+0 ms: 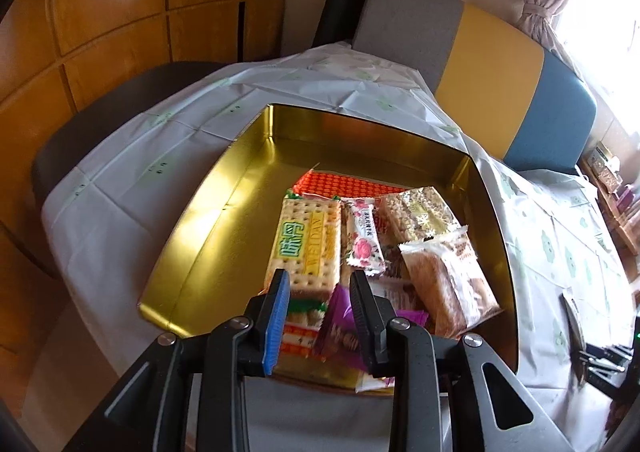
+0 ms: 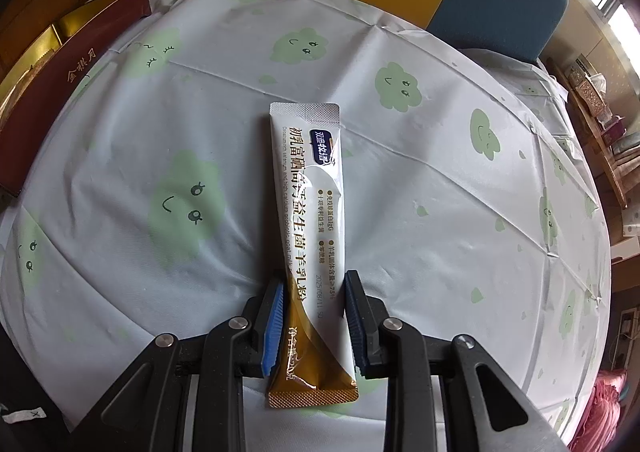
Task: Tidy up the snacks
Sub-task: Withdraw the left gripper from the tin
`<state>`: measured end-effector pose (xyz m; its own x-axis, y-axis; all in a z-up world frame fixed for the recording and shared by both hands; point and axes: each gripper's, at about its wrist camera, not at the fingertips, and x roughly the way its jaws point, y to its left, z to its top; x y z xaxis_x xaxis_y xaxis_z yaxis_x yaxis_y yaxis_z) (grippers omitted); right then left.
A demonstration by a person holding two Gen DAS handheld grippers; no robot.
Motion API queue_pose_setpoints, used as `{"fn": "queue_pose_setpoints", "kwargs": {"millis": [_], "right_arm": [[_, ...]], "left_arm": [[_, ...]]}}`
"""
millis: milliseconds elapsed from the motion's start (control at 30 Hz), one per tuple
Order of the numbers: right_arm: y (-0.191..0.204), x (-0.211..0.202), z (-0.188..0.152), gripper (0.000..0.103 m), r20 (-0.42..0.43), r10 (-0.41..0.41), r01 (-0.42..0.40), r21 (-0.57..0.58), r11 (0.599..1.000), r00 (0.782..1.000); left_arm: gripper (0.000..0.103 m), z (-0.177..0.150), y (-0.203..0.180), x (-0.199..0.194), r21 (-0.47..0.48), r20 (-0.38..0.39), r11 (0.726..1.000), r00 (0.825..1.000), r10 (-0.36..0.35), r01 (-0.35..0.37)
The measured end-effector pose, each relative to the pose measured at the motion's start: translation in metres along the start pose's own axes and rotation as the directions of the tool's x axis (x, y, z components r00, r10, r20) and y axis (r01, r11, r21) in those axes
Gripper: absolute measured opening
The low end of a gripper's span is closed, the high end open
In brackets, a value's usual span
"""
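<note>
We see a counter [image 2: 420, 180] wrapped in a creased white cloth [image 1: 168, 132] printed with pale green smiling clouds. Directly ahead of the left jaws, a shallow gold tin [image 1: 224, 188] sits on that cloth, its walls shiny and its near half filled with wrapped snacks. From the right jaws the same tin shows as a dark red side with gold lettering, far off to the left. A long white and gold sachet [image 2: 308, 212] reaches straight ahead from between the right jaws over the cloth; whether it rests on the cloth, we cannot tell.
</note>
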<state>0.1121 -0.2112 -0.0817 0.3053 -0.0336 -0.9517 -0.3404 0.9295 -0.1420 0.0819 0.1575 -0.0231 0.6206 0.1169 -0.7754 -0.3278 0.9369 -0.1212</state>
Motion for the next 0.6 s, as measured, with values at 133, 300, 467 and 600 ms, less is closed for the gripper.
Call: {"fn": "queue_pose_setpoints", "kwargs": {"millis": [133,300,467,600], "right_arm": [[0.001,-0.001,-0.001,0.028,0.001,-0.005,0.005,-0.001,1.000,1.000],[0.002,-0.001,-0.001,0.027,0.002,-0.007,0.007,-0.003,1.000,1.000],[0.002,-0.002,-0.001,0.027,0.001,-0.006,0.006,0.001,1.000,1.000],[0.001,-0.003,-0.001,0.026,-0.001,-0.001,0.001,0.011,1.000,1.000]], "left_arm": [[0.034,-0.008,0.000,-0.006,0.020,0.007,0.999,1.000,0.025,-0.025],[0.034,-0.015,0.003,-0.012,0.026,0.010,0.999,0.999,0.038,-0.038],[0.034,-0.020,0.005,-0.016,0.031,0.012,0.999,0.999,0.038,-0.038],[0.034,-0.022,0.008,-0.020,0.026,0.018,0.999,0.999,0.030,-0.030]]}}
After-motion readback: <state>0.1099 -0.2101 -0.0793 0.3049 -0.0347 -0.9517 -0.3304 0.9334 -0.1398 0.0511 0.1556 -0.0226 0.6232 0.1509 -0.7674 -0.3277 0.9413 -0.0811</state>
